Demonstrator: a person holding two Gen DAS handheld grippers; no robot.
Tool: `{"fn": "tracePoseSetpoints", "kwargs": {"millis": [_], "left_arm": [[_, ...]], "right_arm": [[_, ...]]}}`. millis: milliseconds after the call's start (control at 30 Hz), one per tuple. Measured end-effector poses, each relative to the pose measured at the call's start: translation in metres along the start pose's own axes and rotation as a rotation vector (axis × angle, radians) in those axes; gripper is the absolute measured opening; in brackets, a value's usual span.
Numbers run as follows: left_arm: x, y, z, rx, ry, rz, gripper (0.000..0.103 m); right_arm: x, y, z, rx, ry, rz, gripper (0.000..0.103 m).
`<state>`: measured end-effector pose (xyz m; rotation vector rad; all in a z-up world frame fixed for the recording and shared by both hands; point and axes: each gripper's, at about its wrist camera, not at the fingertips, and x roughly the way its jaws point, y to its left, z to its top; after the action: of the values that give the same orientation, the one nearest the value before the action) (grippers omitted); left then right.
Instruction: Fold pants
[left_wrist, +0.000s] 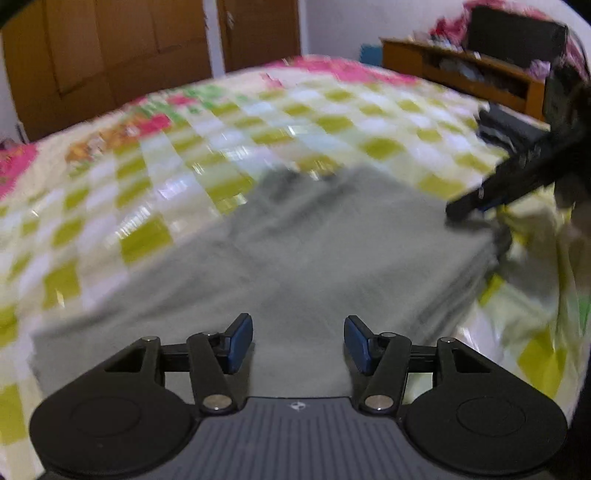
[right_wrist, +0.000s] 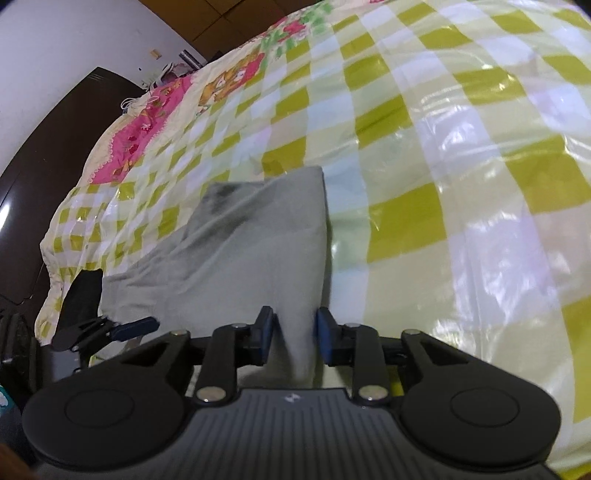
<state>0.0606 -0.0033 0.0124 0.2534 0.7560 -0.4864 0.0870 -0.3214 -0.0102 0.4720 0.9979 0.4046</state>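
home bedroom, checked bedspread, wooden wardrobe

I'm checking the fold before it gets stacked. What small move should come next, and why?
Probably lift the right gripper clear of the grey pants. Its pads stand apart with a ridge of cloth between them, unpressed. The left gripper is open above the cloth, and the pants lie folded on the checked bedspread.

pants: matt grey cloth | bedcover: glossy checked | wardrobe: wood

Grey pants, folded into a flat layered rectangle, on the green-checked bedspread.
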Motion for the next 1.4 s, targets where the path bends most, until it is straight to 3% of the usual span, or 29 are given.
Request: {"fn": "tracePoseSetpoints", "kwargs": {"millis": [133,200,300,467,733,767,867,933,1400], "left_arm": [[0.004,0.013,0.003,-0.061,-0.041,0.077,0.067],[0.016,0.018,-0.002,-0.087,0.008,0.092,0.067],[0.025,0.01,-0.01,-0.043,0.038,0.109,0.067],[0.023,0.01,0.0,-0.083,0.01,0.096,0.067],[0.036,0.008,-0.001,-0.088,0.048,0.105,0.071],[0.036,0.01,-0.001,-0.091,0.051,0.108,0.071],[0.036,0.009,-0.002,-0.097,0.056,0.113,0.072],[0.037,0.008,-0.001,-0.098,0.056,0.12,0.072],[0.036,0.008,-0.004,-0.123,0.052,0.13,0.072]], "right_arm": [[0.016,-0.002,0.008,0.017,0.001,-0.018,0.039],[0.025,-0.003,0.009,0.026,0.007,-0.021,0.039],[0.029,0.004,0.01,0.016,0.009,-0.014,0.039],[0.028,0.007,0.012,-0.006,0.012,0.004,0.034],[0.042,0.003,0.013,0.015,0.018,0.01,0.035],[0.042,0.005,0.013,0.012,0.014,0.007,0.033],[0.039,0.011,0.011,-0.001,0.018,-0.01,0.013],[0.036,0.015,0.009,-0.007,0.014,-0.023,0.012],[0.049,0.03,0.017,-0.042,0.035,-0.102,0.019]]}}
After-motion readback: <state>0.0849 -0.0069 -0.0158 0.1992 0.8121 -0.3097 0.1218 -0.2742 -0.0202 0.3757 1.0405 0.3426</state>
